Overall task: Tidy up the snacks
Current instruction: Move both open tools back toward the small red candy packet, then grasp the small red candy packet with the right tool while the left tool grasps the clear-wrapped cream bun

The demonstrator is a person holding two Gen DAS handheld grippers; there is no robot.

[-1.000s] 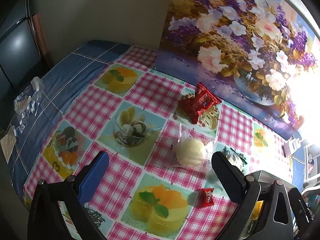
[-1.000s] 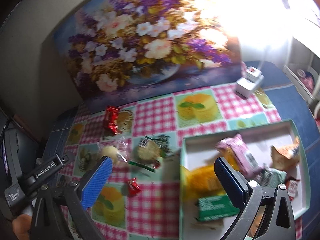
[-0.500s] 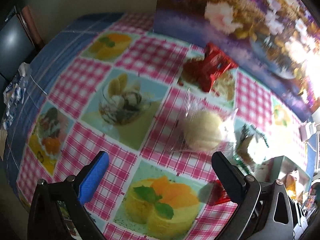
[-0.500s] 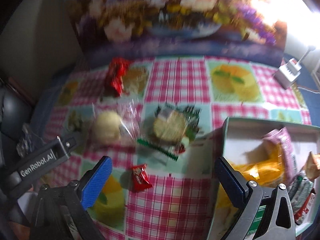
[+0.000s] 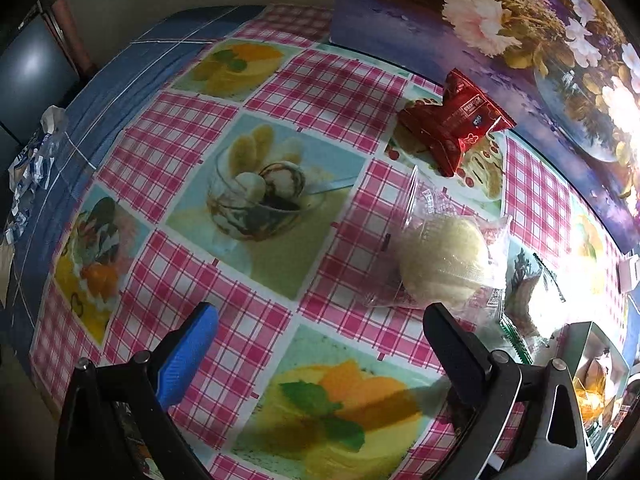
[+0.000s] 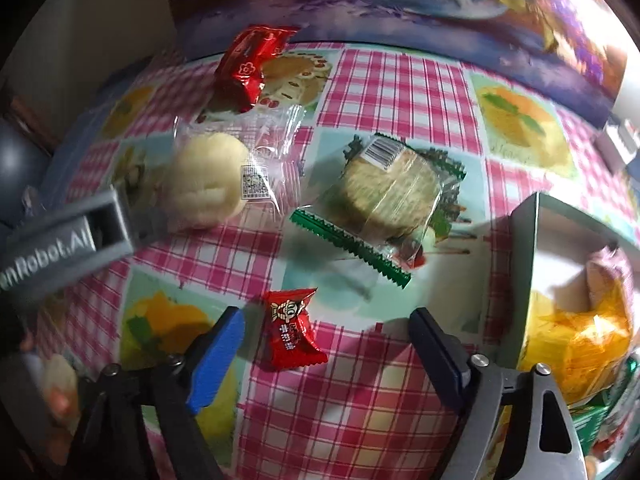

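Note:
A small red candy (image 6: 293,330) lies on the checked tablecloth between the fingers of my open, empty right gripper (image 6: 326,326), close to its left finger. A green-edged cake packet (image 6: 386,202) lies beyond it, next to the snack box (image 6: 534,248). A pale bun in clear wrap (image 5: 444,260) (image 6: 208,186) lies just ahead of the right finger of my open, empty left gripper (image 5: 320,320). A red packet (image 5: 456,128) (image 6: 250,64) lies further back near the flower picture.
The box at the right holds several snacks, among them a yellow packet (image 6: 580,344). A flower picture (image 5: 500,20) stands along the table's back edge. Crumpled wrappers (image 5: 32,160) lie at the table's left edge. The left gripper's body (image 6: 60,240) shows at the left of the right wrist view.
Both grippers have dropped closer to the table. The right one moved left from over the box to the small red candy. The left one closed in on the wrapped bun.

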